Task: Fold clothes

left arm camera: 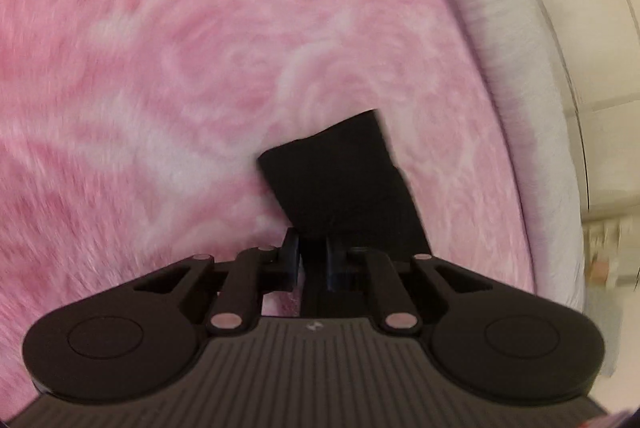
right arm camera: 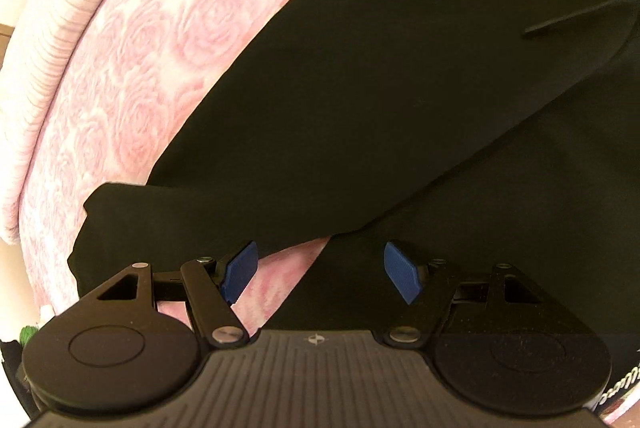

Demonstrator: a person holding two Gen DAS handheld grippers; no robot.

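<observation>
Sleeve [right arm camera: 304, 116] of black garment [right arm camera: 500, 208] runs diagonally across pink blanket [right arm camera: 160, 40].

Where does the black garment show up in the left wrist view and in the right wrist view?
Left wrist: black garment, one narrow end at lower centre, pinched in the left tongs.
Right wrist: black garment fills centre and right, below the open right tongs.
Shared landmark: pink rose blanket.

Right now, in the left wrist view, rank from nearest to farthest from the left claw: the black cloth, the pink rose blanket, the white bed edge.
1. Black cloth: pinched in the left claw, directly ahead.
2. Pink rose blanket: beneath and around the cloth.
3. White bed edge: far right, beyond the blanket.
</observation>
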